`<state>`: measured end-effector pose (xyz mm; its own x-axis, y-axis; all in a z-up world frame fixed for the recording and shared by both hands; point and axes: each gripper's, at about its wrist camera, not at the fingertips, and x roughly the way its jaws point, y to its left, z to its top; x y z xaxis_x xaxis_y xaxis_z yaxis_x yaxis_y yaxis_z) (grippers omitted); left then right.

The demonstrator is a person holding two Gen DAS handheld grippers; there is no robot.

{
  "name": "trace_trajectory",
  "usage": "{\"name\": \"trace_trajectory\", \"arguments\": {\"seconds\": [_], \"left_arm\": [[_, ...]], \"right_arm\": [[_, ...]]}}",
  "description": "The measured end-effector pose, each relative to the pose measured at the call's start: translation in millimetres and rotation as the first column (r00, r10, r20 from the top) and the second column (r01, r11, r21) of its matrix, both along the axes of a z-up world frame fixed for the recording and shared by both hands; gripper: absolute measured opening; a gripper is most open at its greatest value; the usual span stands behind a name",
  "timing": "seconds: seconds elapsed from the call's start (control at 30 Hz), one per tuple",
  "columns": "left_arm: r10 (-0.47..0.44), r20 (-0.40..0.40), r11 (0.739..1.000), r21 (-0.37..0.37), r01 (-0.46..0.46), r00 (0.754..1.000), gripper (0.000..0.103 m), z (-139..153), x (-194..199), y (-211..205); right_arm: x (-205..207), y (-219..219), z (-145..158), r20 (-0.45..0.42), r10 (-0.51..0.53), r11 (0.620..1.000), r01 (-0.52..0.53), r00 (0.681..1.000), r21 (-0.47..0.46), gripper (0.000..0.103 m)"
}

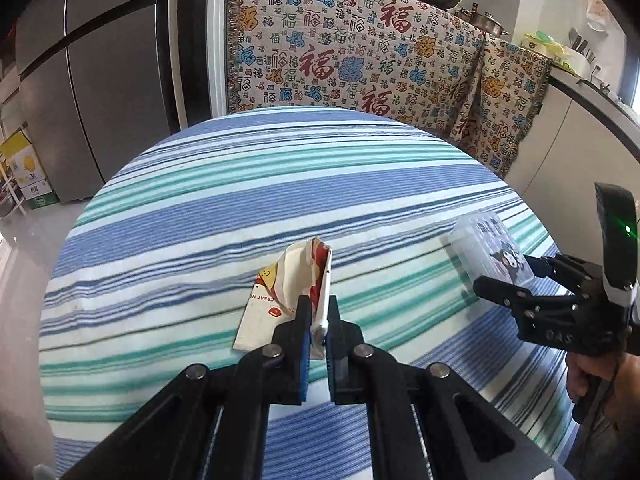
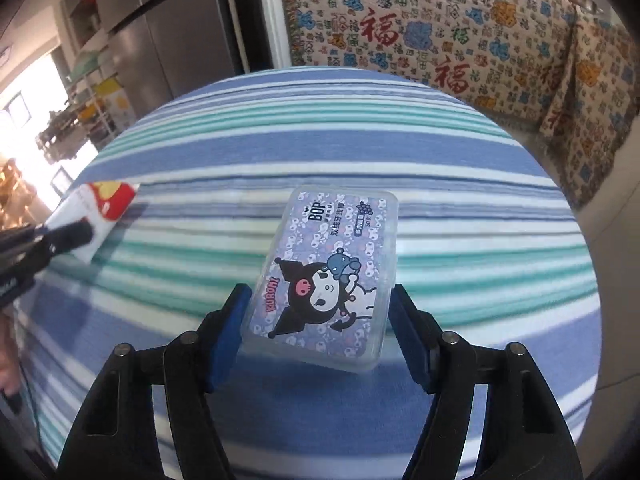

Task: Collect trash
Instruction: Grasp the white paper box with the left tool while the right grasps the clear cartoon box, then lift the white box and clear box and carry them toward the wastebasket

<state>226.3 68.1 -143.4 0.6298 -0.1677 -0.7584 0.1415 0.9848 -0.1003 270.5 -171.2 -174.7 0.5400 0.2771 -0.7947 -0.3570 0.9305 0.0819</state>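
Blue pads of the right gripper sit on both sides of the plastic box, jaws spread approx as wide as the box; left pad looks right at its edge, right pad just beside, can't tell if they press yet. Box lies flat on the striped cloth; its long way points away from the gripper, so the jaws cross its short way. Left gripper is pinched tight on the crumpled wrapper, well apart to the left; right hand is nearer the box, so I think it squeezes next.
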Motion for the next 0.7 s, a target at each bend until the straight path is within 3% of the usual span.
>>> {"name": "trace_trajectory", "arguments": {"seconds": [0.1, 0.23, 0.3, 0.47, 0.7], "left_arm": [[0.011, -0.017, 1.000, 0.009, -0.011, 1.000, 0.011, -9, -8, -6], [-0.016, -0.058, 1.000, -0.018, 0.015, 0.998, 0.045, -16, -12, -6], [-0.032, -0.040, 0.999, 0.003, 0.033, 0.999, 0.050, -12, -18, -8], [-0.078, -0.012, 0.994, 0.069, 0.079, 0.997, 0.051, -4, -25, -21], [-0.062, -0.019, 0.984, 0.166, 0.064, 0.998, 0.051, -12, -6, -29]], "right_arm": [[-24, -11, -4, 0.013, -0.011, 0.999, 0.011, 1.000, -0.039, 0.071], [-27, -14, -10, 0.002, -0.005, 1.000, 0.005, 1.000, -0.024, 0.087], [-26, -16, -7, -0.014, 0.003, 1.000, -0.004, 1.000, -0.010, 0.087], [-21, -26, 5, -0.053, -0.021, 0.999, 0.023, 0.998, 0.025, 0.088], [-3, -20, 8, -0.090, -0.067, 0.997, 0.070, 0.994, 0.031, 0.092]]}}
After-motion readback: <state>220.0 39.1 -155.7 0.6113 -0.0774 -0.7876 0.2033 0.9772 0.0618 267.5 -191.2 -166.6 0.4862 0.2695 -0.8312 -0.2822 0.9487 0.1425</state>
